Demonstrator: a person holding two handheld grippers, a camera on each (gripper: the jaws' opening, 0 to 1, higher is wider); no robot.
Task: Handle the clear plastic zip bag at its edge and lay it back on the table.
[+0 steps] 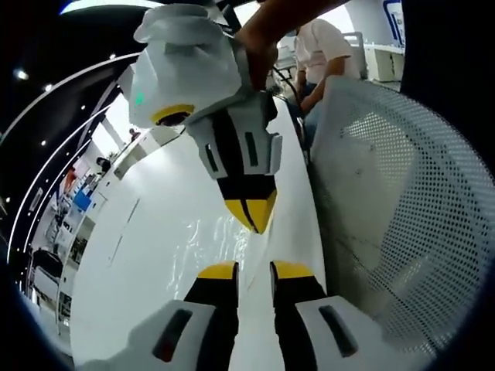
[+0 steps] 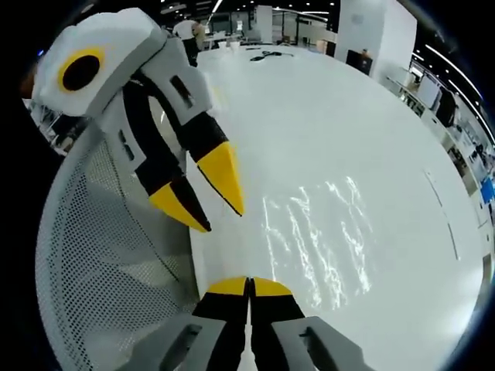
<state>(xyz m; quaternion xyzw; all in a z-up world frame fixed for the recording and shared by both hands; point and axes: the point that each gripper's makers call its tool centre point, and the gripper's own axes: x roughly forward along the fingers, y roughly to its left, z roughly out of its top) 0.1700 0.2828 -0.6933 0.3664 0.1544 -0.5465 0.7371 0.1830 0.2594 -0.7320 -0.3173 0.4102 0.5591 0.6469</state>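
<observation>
Table (image 2: 348,139): white, plain. Bag (image 2: 317,239): clear, with white glints along its creases. Both grippers (left (image 1: 254,270), right (image 2: 249,287)): white bodies, black jaws, yellow tips. Chair (image 1: 402,209): white mesh, fine perforated dot pattern.

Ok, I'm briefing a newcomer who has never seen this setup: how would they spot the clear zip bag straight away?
Start from the big white table beside the white mesh chair back. The clear plastic zip bag lies flat near the table's edge, ahead of the yellow-tipped hand-held grippers. It stands out only by its crinkled, glinting streaks on the smooth tabletop.
</observation>
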